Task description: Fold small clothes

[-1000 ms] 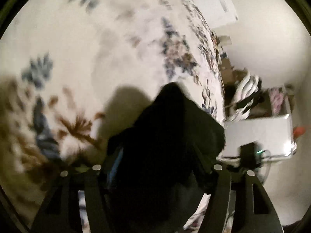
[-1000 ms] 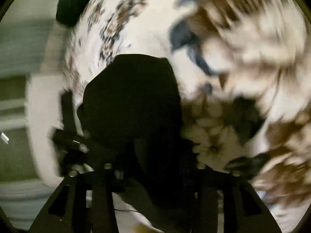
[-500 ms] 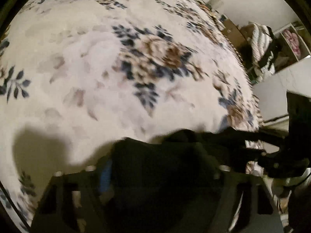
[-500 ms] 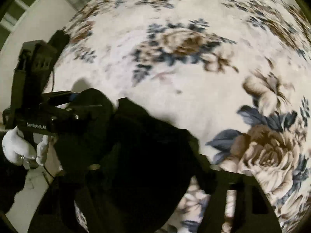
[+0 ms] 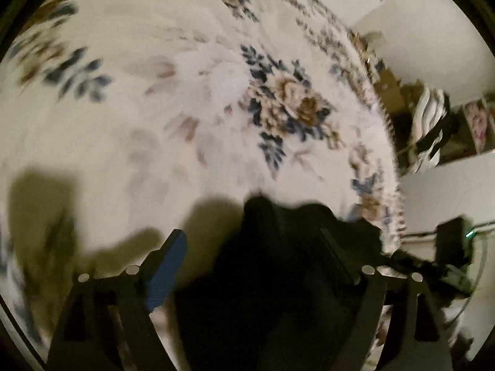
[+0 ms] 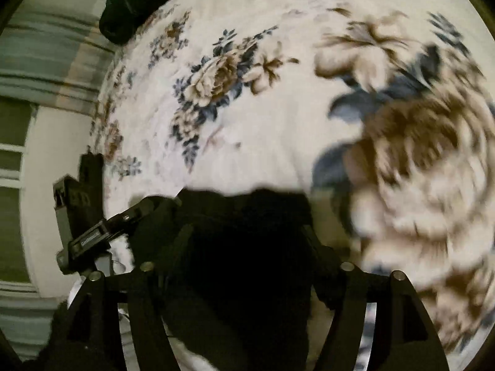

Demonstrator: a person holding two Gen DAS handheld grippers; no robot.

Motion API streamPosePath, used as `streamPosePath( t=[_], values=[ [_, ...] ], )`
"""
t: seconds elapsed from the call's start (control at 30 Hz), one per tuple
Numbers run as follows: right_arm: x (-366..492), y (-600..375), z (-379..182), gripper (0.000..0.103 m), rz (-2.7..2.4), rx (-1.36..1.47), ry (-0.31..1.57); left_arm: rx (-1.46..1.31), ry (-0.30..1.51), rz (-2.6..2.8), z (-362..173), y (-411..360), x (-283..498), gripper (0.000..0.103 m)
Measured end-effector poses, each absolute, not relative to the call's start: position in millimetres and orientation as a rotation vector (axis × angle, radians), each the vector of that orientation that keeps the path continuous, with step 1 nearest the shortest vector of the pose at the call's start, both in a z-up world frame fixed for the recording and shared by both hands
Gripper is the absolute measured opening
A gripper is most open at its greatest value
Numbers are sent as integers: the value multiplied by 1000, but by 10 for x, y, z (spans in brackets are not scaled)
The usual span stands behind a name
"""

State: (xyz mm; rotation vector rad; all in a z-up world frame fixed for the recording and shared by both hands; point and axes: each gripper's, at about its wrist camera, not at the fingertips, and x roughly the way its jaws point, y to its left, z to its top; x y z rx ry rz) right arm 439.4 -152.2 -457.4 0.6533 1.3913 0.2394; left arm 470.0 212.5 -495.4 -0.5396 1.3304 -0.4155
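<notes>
While both views are blurred by motion, the largest item is plain: a bed [image 5: 191, 99] covered by a floral bedspread fills most of each frame.

A black garment [image 5: 272, 272] lies at 6 o'clock in the left wrist view, bunched on the bedspread near the bed's edge. The same garment [image 6: 244, 266] sits at 6 o'clock in the right wrist view. Its outline is hard to read against the dark fingers, and no fold line can be made out.

A dark green item [image 6: 130, 6] rests at 11 o'clock in the right wrist view, well apart from the work.

The left hand-held gripper [image 5: 250, 247] stands wide; its blue pad is bare and the cloth lies between the jaws without being pinched. The right hand-held gripper [image 6: 247, 235] also appears spread, with cloth bulging between the fingers; whether either pad grips fabric cannot be told.

Risks, as judged:
- The garment lies close to the bed's edge; a careless pull toward the person could drag it off.
- The cloth is bunched; closing on it blind may catch several layers and give a crooked fold.
- The soft bedspread may be pinched along with the garment.
- The two tools work close together and could collide.
</notes>
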Motion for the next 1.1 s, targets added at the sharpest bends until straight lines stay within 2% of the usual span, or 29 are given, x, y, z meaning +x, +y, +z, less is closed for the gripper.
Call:
streamPosePath(
  t=[0.07,0.2,0.3,0.43,0.5,0.57,0.67,0.73,0.83,0.9,1.1],
  values=[
    [4009,-1633,-4557,80,180,739,1406,-579,1328,-384,-4864,2230,4400,90],
    [3012,-1712,-4794,80,35,949,1504,-636,1363,-310,-4869,2308,3804,90],
    [2308,-1588,-5154,80,-47,1197,1576,-680,1458,-230,-5058,2267,3310,90],
    [1846,-1356,-5530,80,-72,1522,1531,-877,1564,-168,-5399,2182,2835,90],
    [1843,-1278,-5623,80,-82,1566,1500,-957,1593,-129,-5553,2154,2747,90],
    [1946,-1248,-5665,80,-75,1530,1460,-1048,1586,-116,-5692,2129,2746,90],
    [2041,-1243,-5724,80,-75,1521,1407,-1005,1593,-92,-5835,2043,2866,90],
    [2131,-1160,-5741,78,-41,1404,1543,-985,1598,-91,-5825,2015,2914,91],
    [2282,-1152,-5448,77,50,1147,1681,-966,1589,-100,-5707,2028,2921,90],
    [2392,-1200,-5199,78,120,1027,1695,-942,1569,-91,-5578,2052,2949,90],
    [3285,-1385,-4438,84,225,702,1524,-819,1443,-95,-4952,2098,3541,91]
  ],
)
